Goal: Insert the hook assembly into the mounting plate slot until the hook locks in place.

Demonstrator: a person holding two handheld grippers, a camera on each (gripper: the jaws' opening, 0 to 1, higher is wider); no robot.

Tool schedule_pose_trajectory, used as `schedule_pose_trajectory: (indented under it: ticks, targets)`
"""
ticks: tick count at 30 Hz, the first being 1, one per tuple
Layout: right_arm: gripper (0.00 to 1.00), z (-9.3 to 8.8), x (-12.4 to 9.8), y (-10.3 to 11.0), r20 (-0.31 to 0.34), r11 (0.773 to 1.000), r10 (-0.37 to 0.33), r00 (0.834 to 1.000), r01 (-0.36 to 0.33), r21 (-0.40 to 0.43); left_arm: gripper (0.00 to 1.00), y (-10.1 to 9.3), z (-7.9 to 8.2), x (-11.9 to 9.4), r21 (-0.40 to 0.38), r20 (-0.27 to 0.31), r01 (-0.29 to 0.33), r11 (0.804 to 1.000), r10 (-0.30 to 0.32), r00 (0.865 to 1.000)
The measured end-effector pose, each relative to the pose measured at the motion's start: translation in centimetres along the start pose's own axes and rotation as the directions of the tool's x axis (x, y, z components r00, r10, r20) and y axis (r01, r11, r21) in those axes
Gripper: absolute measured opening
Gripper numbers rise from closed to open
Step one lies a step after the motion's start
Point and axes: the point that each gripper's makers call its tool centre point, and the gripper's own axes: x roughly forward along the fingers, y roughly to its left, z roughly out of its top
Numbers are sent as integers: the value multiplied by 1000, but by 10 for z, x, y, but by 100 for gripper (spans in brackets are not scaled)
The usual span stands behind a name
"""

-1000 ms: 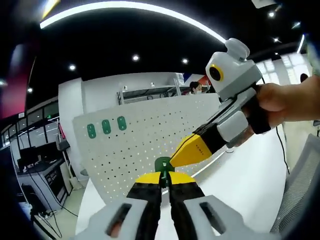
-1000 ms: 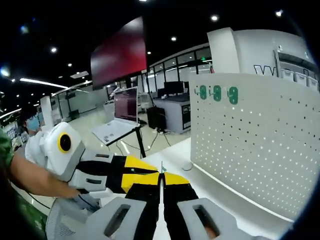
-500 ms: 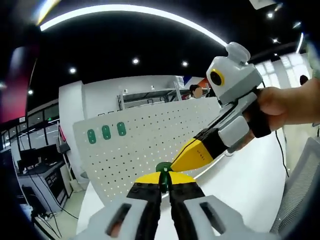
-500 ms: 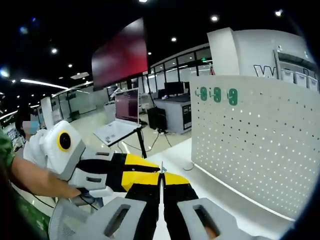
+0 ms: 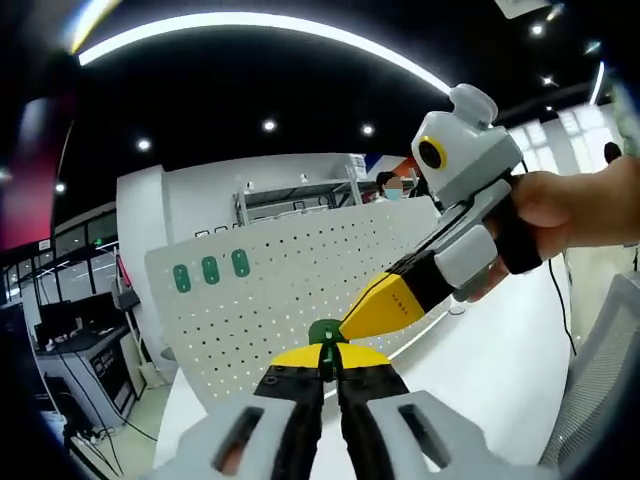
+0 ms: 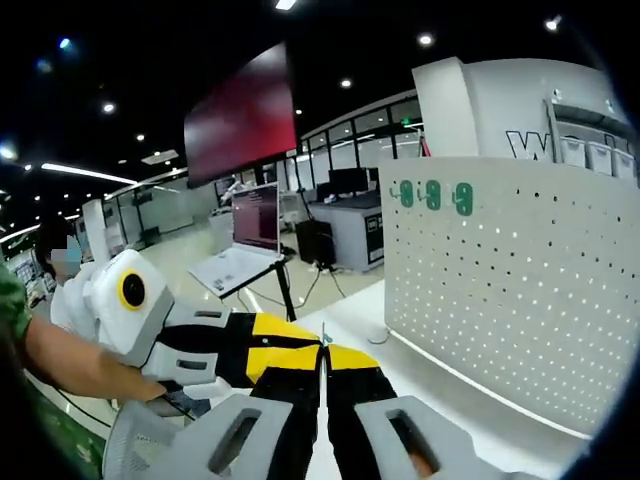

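In the left gripper view, my left gripper (image 5: pixel 328 355) has its yellow-tipped black fingers (image 5: pixel 296 372) clamped on a small green plastic hook piece (image 5: pixel 326 333), which pokes up from between the tips at the centre, just below the middle of the view. The right gripper (image 5: pixel 352 322) comes in from 2 o'clock, held by a hand (image 5: pixel 560 212), and its yellow tip touches or nearly touches the green hook piece; I cannot tell from here whether it grips it. Behind both stands a white perforated mounting board (image 5: pixel 300 290), upright on the white desk (image 5: pixel 480 370), stretching from 9 o'clock toward 2 o'clock. Three green oval hook plates (image 5: pixel 210 270) sit in a row near the board's upper left corner, at about 10 o'clock from the held piece and well apart from it.

In the right gripper view, my right gripper (image 6: pixel 324 352) shows its fingers (image 6: pixel 352 368) pressed together, with a thin sliver of something green at the tips; it is too small to say more. The left gripper (image 6: pixel 300 335) enters from 9 o'clock, its yellow tip meeting mine at the centre. The white perforated mounting board (image 6: pixel 510 290) stands at 3 o'clock, its three green oval hook plates (image 6: pixel 433 195) near the top edge at roughly 1 o'clock. A dark red wall screen (image 6: pixel 240 110) hangs at 11 o'clock, and a laptop on a stand (image 6: pixel 250 235) sits below it.
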Motion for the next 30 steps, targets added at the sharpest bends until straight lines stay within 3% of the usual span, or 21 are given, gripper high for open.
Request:
schedule_pose_trajectory:
  ticks: [16, 22, 30]
  targets:
    - [0, 1, -3, 1, -2, 1000, -7, 1000, 7, 9, 3, -3, 2, -1, -16, 7, -18, 1000, 18, 1000]
    - [0, 1, -5, 1, -7, 998, -12, 1000, 11, -59, 3, -3, -2, 1, -46, 1, -31, 998, 31, 1000]
    - [4, 4, -12, -8, 11, 998, -23, 1000, 24, -65, 3, -5, 0, 6, -58, 1, -39, 998, 39, 999]
